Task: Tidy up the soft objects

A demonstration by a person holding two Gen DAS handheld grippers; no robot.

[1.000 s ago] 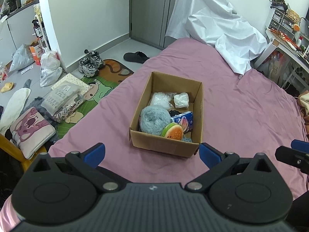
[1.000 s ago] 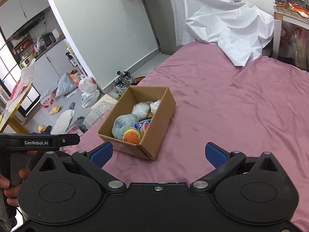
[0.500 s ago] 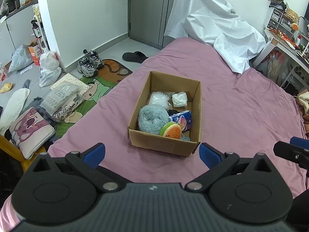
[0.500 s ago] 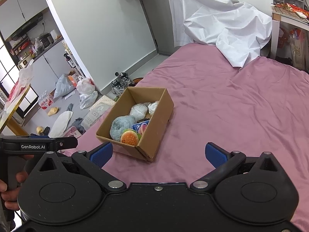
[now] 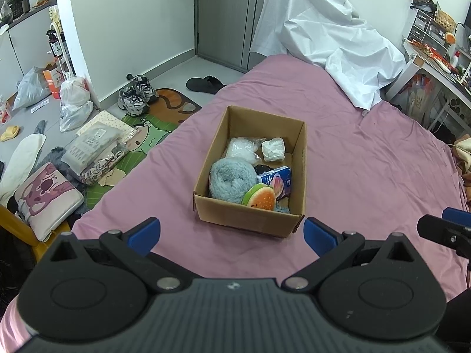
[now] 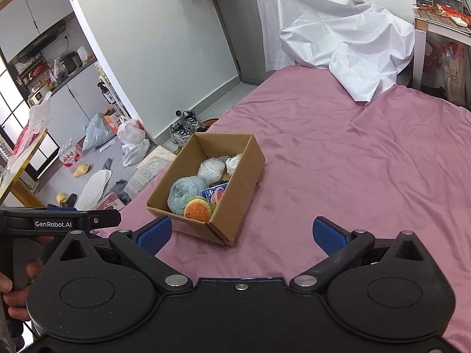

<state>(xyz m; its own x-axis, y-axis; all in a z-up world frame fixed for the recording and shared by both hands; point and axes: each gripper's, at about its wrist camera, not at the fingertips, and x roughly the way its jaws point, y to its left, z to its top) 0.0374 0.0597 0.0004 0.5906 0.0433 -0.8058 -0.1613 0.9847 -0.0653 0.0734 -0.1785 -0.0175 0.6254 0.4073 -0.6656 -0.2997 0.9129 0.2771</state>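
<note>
Plainly the cardboard box (image 5: 250,217) of soft objects on the bed (image 5: 368,161) lies at twelve o'clock, long axis running away, from the spread, empty left claw (image 5: 232,234), and at eleven o'clock from the equally spread right claw (image 6: 242,235), so the left is nearer.

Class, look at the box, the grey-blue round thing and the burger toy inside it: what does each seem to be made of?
Box: corrugated cardboard, matte brown, with folded flaps and raw edges. Grey-blue round thing: probably long-pile plush or faux fur, since its surface looks fuzzy. Burger toy: likely short-pile plush fabric, smooth and brightly coloured, with a small face on its orange bun.
</note>
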